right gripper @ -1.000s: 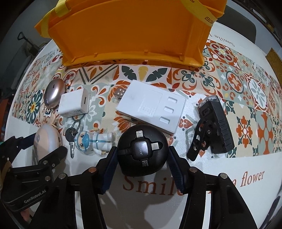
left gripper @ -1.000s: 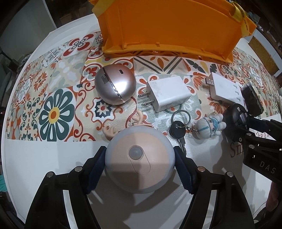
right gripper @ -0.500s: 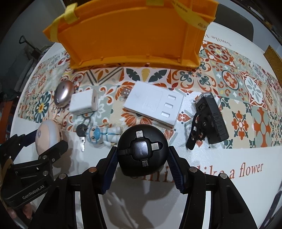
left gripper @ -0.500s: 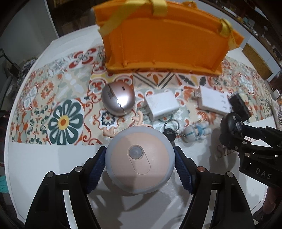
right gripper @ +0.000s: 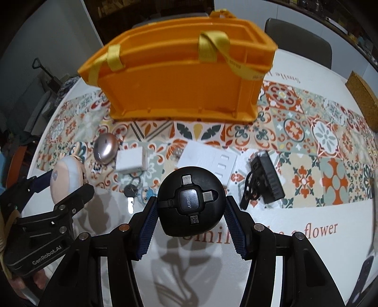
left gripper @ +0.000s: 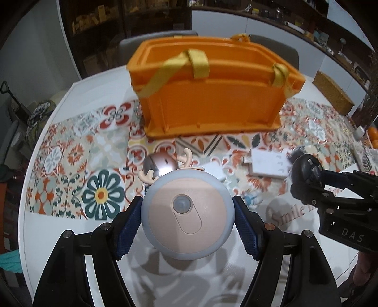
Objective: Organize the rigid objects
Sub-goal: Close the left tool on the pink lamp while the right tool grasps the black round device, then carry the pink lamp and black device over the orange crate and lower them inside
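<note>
A round white desk [right gripper: 307, 255] is seen, covered across its middle by a patterned tile-print runner [right gripper: 307, 146]. Grey chairs [right gripper: 304, 44] are drawn up at its far edge. Dark shelving [left gripper: 99, 28] and white cabinet fronts [left gripper: 217, 22] are visible behind.

Orange crate [left gripper: 212, 104] with yellow straps at 12 o'clock; floral-tiled mat [left gripper: 101, 196]; peach-grey light [left gripper: 187, 215]; black puck [right gripper: 191, 200].

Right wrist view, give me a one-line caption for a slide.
Right gripper grips a round black cable reel above the table, facing the orange crate.
</note>
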### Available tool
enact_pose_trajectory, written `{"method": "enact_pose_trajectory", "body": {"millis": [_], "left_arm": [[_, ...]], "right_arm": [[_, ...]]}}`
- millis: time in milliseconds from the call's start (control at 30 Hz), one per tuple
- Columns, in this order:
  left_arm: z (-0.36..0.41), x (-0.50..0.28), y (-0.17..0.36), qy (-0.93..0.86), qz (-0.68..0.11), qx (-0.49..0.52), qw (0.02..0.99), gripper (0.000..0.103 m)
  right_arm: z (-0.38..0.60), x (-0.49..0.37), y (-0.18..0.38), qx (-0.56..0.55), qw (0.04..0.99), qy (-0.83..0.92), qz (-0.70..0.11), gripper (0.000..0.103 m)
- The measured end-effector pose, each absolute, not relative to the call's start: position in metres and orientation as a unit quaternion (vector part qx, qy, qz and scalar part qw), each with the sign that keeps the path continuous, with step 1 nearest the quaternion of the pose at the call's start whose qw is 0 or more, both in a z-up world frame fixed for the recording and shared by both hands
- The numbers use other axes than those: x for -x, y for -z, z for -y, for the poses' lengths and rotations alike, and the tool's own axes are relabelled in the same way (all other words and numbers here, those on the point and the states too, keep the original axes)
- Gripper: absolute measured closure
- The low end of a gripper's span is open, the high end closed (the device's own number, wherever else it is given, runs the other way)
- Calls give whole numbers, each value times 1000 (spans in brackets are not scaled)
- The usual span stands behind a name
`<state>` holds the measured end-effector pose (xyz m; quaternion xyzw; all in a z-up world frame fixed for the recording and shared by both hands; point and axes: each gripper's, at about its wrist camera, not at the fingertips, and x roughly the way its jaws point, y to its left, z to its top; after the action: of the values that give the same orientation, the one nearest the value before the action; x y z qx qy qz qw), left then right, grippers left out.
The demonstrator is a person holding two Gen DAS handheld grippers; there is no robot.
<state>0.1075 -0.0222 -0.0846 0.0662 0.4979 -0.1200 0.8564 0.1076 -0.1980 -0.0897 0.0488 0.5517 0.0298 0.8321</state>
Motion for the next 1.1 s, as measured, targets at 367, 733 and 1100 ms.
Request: {"method": "enact_pose_trajectory", "body": {"millis": [367,733,1100], "left_arm": [[24,-116,48,129,-456,-66,878,29],[32,-127,12,133,-410,-71,900,29],[37,-147,-10,134,-396,-63,906,29]], "right_arm": [[200,-113,50,-51,858,-33,-510,47],[203,-123,18,-53,881,-32,-469,47],[205,-139,-2,-51,895,-29,-441,47]]}}
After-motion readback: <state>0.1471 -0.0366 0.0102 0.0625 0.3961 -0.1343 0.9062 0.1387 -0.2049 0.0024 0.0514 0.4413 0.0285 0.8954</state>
